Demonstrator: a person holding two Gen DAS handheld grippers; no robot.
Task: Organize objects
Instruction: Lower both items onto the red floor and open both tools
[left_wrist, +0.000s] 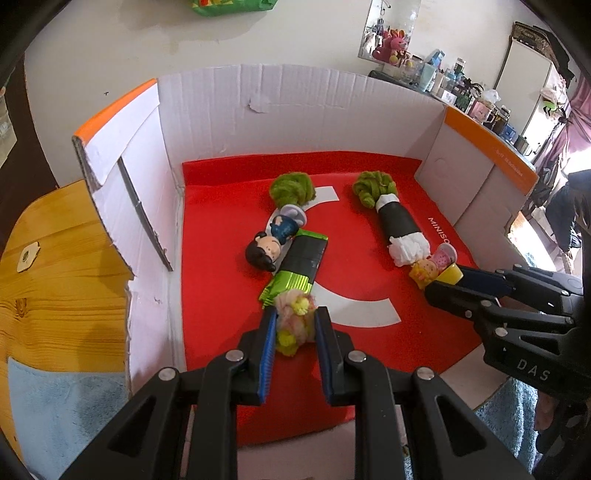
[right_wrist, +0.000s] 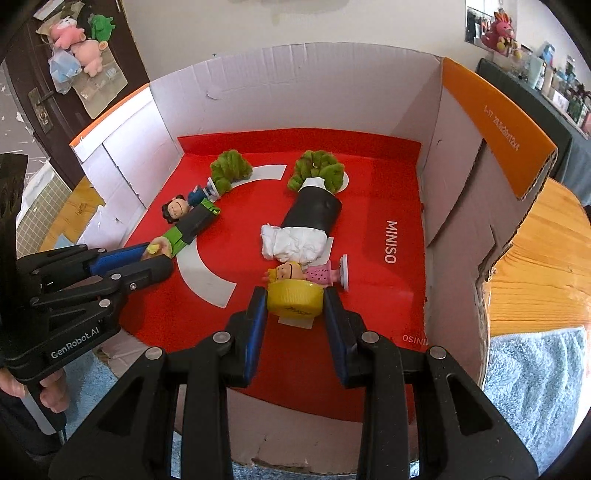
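Observation:
Inside a cardboard box (left_wrist: 207, 122) lined with a red sheet (left_wrist: 221, 295), my left gripper (left_wrist: 295, 325) is shut on a pink-and-yellow fuzzy pompom (left_wrist: 293, 314), next to a green-and-black wrapper (left_wrist: 299, 266). A dark-haired figurine (left_wrist: 267, 249) and a green fuzzy ball (left_wrist: 291, 190) lie beyond it. My right gripper (right_wrist: 295, 299) is shut on a yellow bottle cap (right_wrist: 293, 297), next to a blonde figurine in pink (right_wrist: 306, 273). A black roll with white paper (right_wrist: 306, 229) and a green fuzzy clump (right_wrist: 317, 168) lies behind.
The box (right_wrist: 461, 192) has high white walls with orange flaps (right_wrist: 495, 129) left and right. It stands on a wooden table (left_wrist: 59, 258) with blue towels (right_wrist: 535, 373) at the near corners. A cluttered shelf (left_wrist: 461, 88) stands far right.

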